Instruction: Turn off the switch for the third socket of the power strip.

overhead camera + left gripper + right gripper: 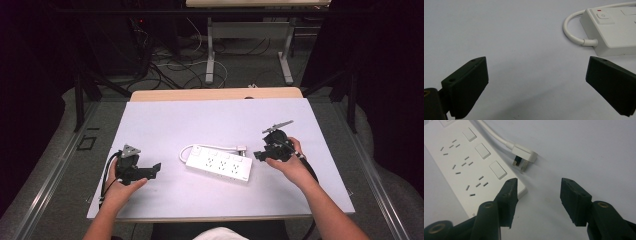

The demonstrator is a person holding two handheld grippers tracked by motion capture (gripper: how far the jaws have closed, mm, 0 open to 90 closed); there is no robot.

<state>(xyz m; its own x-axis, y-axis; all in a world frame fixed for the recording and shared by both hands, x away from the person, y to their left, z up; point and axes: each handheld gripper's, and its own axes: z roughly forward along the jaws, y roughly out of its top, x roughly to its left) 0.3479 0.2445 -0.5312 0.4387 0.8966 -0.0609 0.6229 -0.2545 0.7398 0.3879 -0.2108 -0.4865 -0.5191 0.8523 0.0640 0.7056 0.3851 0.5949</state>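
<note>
A white power strip [220,165] lies flat in the middle of the white table top [165,120], its short cord looping round the left end [571,27] to a white plug [525,153] behind it. My left gripper [156,170] rests on the table to the strip's left, open and holding nothing; its jaws stand wide apart, pointing at the strip's switch end [609,27]. At the strip's right end, my right gripper [257,155] is open as well, one jaw over the strip's corner [522,191], the plug just beyond.
The white table top sits on a wooden table [215,93]. Behind it is grey floor with tangled cables [175,65] and the legs of another table [210,50]. Dark curtains close both sides.
</note>
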